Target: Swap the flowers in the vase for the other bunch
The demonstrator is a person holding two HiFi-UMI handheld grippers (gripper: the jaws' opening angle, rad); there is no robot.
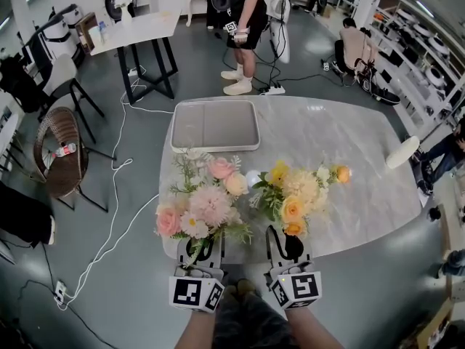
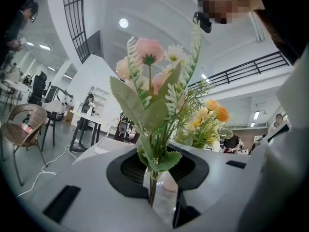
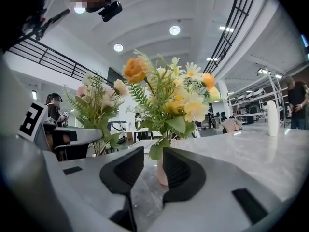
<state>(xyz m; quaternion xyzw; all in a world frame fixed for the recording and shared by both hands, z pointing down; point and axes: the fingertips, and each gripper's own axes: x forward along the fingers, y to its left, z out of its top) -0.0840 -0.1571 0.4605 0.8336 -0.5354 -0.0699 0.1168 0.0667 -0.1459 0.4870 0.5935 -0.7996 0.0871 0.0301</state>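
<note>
Left gripper point(image 2: 157, 170): jaws closed on stems of pink bunch point(image 1: 203, 206). Stems stand upright in grip and blooms sit over near part of table point(image 1: 363, 158).

Right gripper point(image 3: 147, 166): jaws partly apart, and I see pads pressing on nothing. Vase point(image 3: 161, 174) shows in gap. I can't tell whether it sits between tips or just beyond.

Yellow bunch point(image 1: 294, 195) stands in vase, just right of pink bunch and just ahead of right gripper.

Tray point(image 1: 215, 124) lies at far side of table.

Left claw point(image 1: 205, 249) clamped, right claw point(image 1: 287, 247) ajar, both level
</note>
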